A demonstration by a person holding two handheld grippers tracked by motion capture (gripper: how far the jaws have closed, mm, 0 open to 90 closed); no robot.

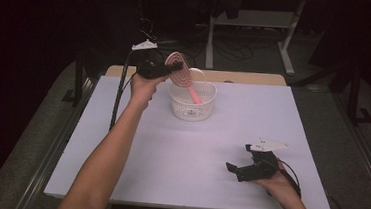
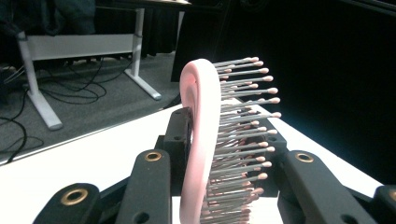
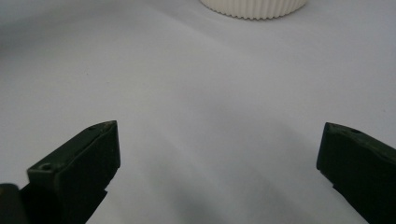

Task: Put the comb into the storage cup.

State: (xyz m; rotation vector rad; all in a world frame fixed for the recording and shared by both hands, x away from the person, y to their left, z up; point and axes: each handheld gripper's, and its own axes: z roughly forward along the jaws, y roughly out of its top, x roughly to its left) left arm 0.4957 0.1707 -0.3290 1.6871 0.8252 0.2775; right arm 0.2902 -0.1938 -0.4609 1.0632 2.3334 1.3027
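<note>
White table is bare in front; far centre, white basket; left gripper clamps the pink hairbrush by its head, handle seemingly dipping inside basket, so it may snag the rim or tip it; right gripper rests agape, holding nothing.
</note>
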